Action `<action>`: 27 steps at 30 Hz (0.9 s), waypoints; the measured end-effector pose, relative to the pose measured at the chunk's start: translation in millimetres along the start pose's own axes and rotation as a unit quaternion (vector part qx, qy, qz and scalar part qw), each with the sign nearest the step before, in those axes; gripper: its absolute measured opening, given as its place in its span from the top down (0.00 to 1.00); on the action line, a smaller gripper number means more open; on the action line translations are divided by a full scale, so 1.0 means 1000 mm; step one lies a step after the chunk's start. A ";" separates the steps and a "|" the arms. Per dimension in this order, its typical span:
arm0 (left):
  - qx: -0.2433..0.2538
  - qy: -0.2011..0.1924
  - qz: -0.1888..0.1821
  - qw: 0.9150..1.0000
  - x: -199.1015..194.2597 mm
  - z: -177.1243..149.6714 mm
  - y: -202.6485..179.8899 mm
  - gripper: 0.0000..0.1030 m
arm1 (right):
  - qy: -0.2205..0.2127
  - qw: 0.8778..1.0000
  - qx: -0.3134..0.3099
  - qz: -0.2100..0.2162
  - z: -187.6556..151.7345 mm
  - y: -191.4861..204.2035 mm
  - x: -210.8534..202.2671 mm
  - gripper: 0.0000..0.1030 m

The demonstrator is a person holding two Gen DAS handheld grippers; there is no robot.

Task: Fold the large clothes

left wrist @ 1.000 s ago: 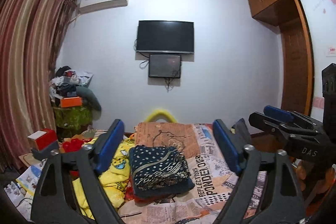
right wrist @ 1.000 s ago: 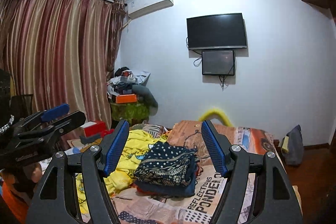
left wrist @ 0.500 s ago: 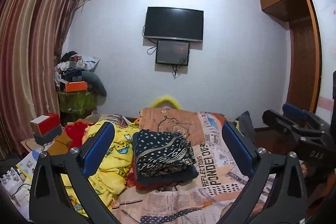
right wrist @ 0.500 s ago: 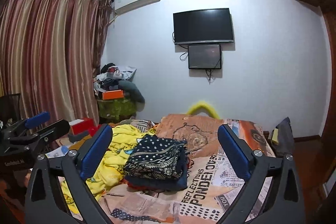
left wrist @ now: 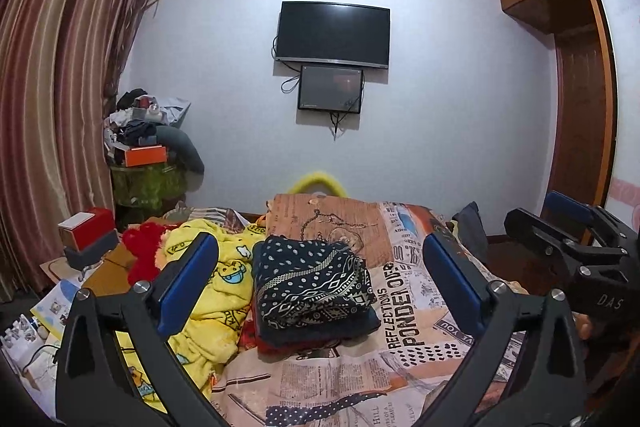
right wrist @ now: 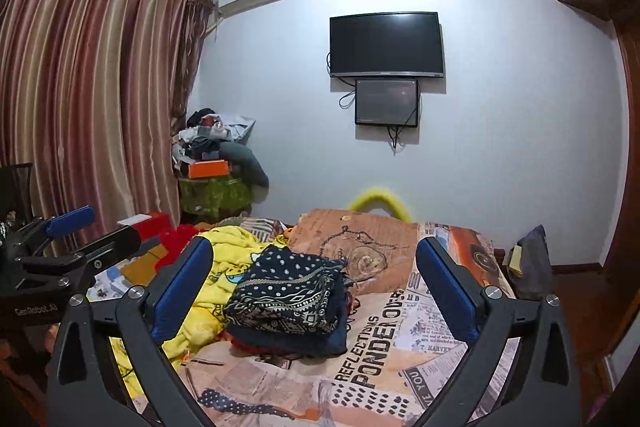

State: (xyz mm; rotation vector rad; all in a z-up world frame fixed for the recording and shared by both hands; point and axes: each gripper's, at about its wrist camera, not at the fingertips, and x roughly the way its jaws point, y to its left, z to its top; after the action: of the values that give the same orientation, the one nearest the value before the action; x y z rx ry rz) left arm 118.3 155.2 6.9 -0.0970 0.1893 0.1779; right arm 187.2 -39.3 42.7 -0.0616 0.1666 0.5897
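Note:
A folded dark blue patterned garment (left wrist: 312,287) (right wrist: 288,295) lies on a small stack of folded clothes on the bed (left wrist: 404,359) (right wrist: 384,339). A crumpled yellow cartoon-print garment (left wrist: 208,291) (right wrist: 224,259) lies to its left. My left gripper (left wrist: 320,275) is open, held above the near end of the bed with nothing between its blue pads. My right gripper (right wrist: 316,279) is open too, with nothing in it. Each gripper shows in the other's view: the right gripper (left wrist: 568,231) at the right edge, the left gripper (right wrist: 80,239) at the left edge.
The bed wears a newspaper-print cover. A red box (left wrist: 86,231) and papers sit on the left. A cluttered green-draped stand (left wrist: 148,179) fills the corner by the striped curtains (left wrist: 52,107). A wardrobe (left wrist: 580,107) stands on the right, screens (left wrist: 334,35) on the far wall.
Both grippers' jaws have spread wider, from part open to fully open. The left gripper has sunk a little, so the room sits higher in its view.

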 end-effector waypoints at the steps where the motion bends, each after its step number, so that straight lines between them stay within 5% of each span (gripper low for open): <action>1: 0.000 0.000 -0.001 1.000 0.000 0.000 0.000 0.01 | 0.000 1.000 0.001 0.001 0.000 -0.001 0.000 0.02; 27: -0.002 -0.001 -0.002 1.000 0.002 0.001 0.000 0.00 | 0.015 1.000 -0.003 0.003 -0.003 -0.006 0.004 0.02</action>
State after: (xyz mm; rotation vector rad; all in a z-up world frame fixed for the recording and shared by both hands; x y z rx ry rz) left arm 120.7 155.2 7.7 -0.1005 0.1864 0.1740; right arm 193.2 -42.4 38.9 -0.0758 0.1931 0.5955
